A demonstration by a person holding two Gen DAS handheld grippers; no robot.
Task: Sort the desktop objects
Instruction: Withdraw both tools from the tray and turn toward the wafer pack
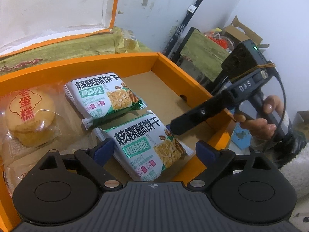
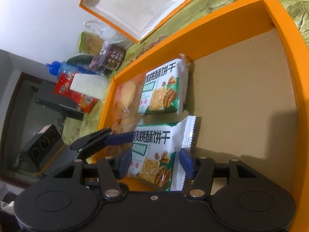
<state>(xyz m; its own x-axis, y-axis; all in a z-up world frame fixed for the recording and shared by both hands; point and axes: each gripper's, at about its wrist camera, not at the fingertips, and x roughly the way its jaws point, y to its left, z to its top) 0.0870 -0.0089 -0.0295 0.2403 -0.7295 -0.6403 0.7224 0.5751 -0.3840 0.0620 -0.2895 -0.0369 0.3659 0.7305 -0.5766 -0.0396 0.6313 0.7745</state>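
So: orange box [image 1: 173,67] holds 2 biscuit packs [image 1: 146,147], 1 cake [image 1: 29,114]; L gripper [image 1: 154,152] & R gripper [image 2: 154,162] both open.

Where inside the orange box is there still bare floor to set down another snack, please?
The free patch is the brown floor of the orange box, bordered by its far corner walls and the two walnut biscuit packets. The other end is crowded: wrapped egg cakes press against the packets, and both open grippers straddle the nearer packet.

Two biscuit packets [image 1: 104,98] [image 1: 146,147], cake [image 1: 29,116] flat in orange box [image 1: 168,61].
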